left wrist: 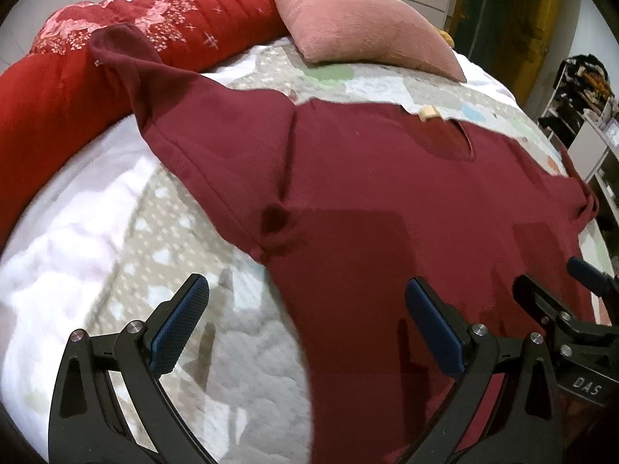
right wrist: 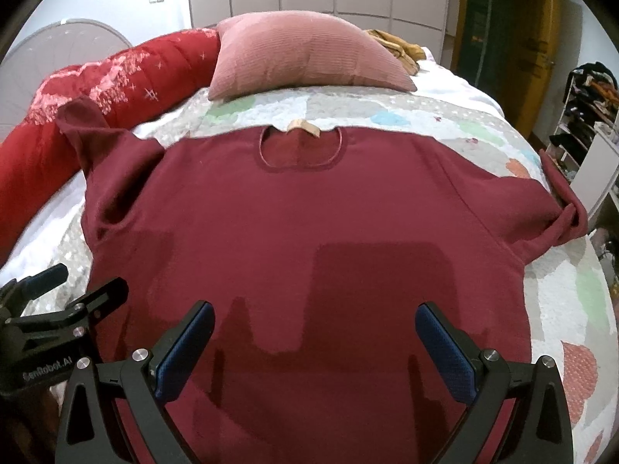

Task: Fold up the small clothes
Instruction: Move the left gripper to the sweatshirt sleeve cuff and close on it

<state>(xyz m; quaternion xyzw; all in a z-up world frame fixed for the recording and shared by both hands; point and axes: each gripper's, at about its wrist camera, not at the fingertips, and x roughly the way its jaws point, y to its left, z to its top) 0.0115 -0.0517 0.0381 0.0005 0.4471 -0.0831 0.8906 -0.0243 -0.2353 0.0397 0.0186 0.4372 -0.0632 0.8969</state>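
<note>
A dark red sweater (right wrist: 309, 208) lies flat and spread on the bed, neck hole and beige label (right wrist: 303, 127) at the far side, sleeves out to both sides. Its left sleeve (left wrist: 162, 89) runs up onto the red quilt. My right gripper (right wrist: 314, 334) hovers open over the sweater's lower middle, nothing between its blue pads. My left gripper (left wrist: 305, 311) is open above the sweater's left edge (left wrist: 286, 294), one finger over the bedspread, the other over the cloth. Each gripper shows in the other's view: the right gripper (left wrist: 557, 282) at right, the left gripper (right wrist: 69, 282) at left.
A pink pillow (right wrist: 305, 58) rests at the head of the bed beyond the collar. A rolled red flowered quilt (left wrist: 77, 62) lines the left side. The patchwork bedspread (right wrist: 561, 301) covers the bed. Shelves with clutter (right wrist: 588, 96) stand at the right, a white fan (right wrist: 69, 42) at the far left.
</note>
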